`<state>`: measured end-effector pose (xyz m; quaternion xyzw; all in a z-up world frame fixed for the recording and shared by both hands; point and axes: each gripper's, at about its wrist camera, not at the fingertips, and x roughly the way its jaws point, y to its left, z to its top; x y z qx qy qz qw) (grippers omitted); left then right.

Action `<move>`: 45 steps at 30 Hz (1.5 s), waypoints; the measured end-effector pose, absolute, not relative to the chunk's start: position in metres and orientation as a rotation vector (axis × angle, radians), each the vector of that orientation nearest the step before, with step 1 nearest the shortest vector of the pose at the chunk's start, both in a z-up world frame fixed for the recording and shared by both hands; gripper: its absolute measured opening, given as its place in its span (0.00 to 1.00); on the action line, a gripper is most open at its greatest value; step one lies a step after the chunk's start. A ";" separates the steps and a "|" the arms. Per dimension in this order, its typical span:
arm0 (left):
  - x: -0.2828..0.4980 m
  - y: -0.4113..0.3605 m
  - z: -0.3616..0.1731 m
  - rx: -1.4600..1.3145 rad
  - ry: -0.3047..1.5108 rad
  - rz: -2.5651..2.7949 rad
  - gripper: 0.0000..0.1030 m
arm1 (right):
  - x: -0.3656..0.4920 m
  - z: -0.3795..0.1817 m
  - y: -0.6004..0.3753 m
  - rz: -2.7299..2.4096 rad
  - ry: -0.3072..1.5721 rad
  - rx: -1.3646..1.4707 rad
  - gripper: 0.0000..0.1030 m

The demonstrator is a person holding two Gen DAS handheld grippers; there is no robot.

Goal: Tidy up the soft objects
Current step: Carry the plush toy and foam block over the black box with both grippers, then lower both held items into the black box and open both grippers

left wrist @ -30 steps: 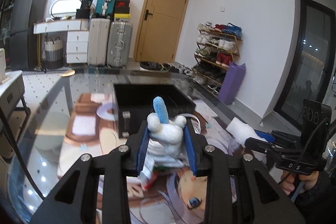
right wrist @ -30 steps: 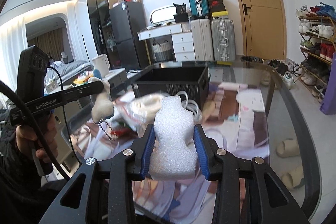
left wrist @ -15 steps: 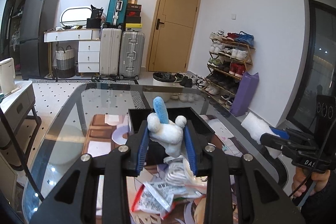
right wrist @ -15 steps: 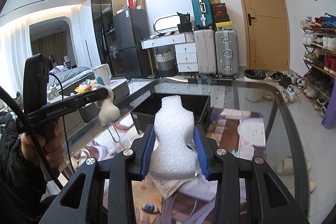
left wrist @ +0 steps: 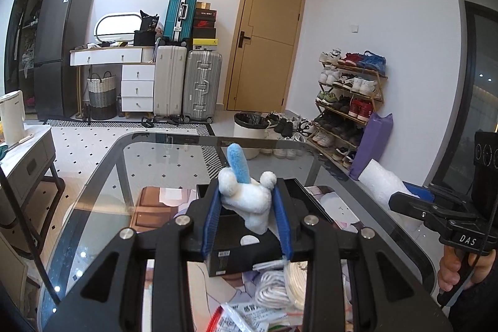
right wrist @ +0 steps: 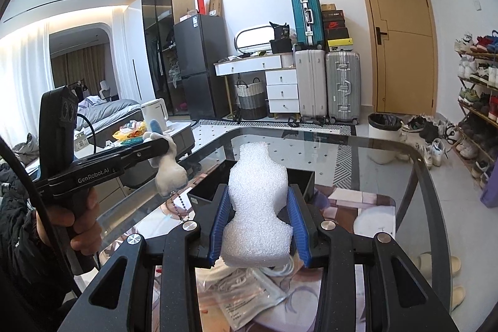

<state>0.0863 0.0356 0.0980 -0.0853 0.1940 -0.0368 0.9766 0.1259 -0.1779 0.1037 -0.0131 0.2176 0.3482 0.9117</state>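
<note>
My left gripper is shut on a small white plush toy with a blue ear, held above the near end of a black bin on the glass table. A bead chain hangs from the toy in the right wrist view. My right gripper is shut on a white foam block, held above the table just short of the black bin. The foam block also shows at the right in the left wrist view.
Coiled white cable and plastic packets lie on the glass table near me. A printed mat covers the table's middle. A shoe rack, suitcases and a bin stand beyond the far edge.
Both grippers have risen and tilted up, still holding the plush toy and the foam block. The black bin now sits closer under the left gripper.
</note>
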 end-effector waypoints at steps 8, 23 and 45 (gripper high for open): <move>0.105 0.035 0.096 -0.171 0.405 -0.065 0.31 | 0.155 0.107 -0.165 0.738 0.473 -0.033 0.37; 0.135 0.034 0.084 -0.191 0.452 -0.056 0.31 | 0.200 0.092 -0.144 0.764 0.538 -0.043 0.37; 0.178 0.025 0.058 -0.190 0.557 -0.046 0.31 | 0.250 0.051 -0.109 0.817 0.656 -0.059 0.37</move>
